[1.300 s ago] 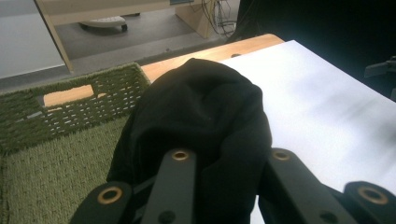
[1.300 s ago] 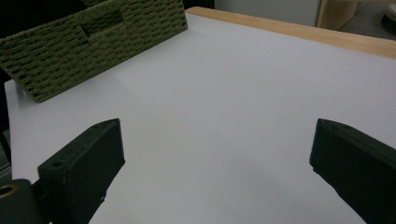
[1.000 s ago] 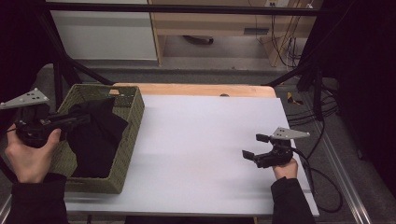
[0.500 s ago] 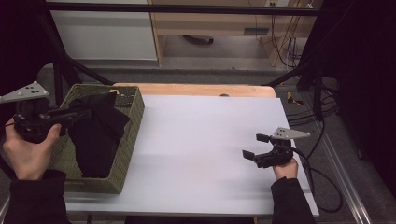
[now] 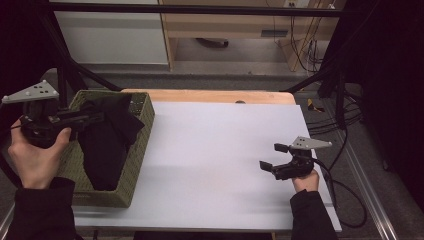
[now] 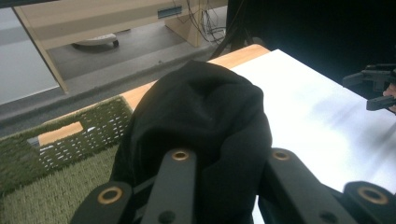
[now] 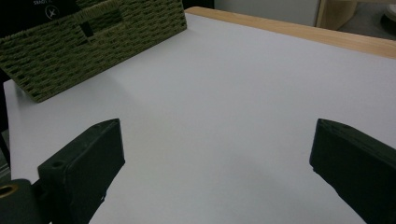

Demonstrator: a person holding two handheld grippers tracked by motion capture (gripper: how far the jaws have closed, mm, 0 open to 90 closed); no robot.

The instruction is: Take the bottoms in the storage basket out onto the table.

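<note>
Two black handheld grippers, dark sleeves

The left gripper (image 5: 75,120) and right gripper (image 5: 272,157) each carry a grey three-cornered plate with small holes; brass-ringed screws dot the black jaws, a black cable trails off.

A white sheet (image 5: 220,160) covers most of a wooden table (image 5: 215,96), leaving a bare wooden strip along the edge at twelve o'clock. Beyond that edge is a grey floor with a light wooden cabinet (image 5: 225,22) and a white panel (image 5: 110,35) at eleven o'clock. Tangled cables (image 5: 307,50) hang at one o'clock, and a black frame bar (image 5: 200,9) runs across the top.
</note>
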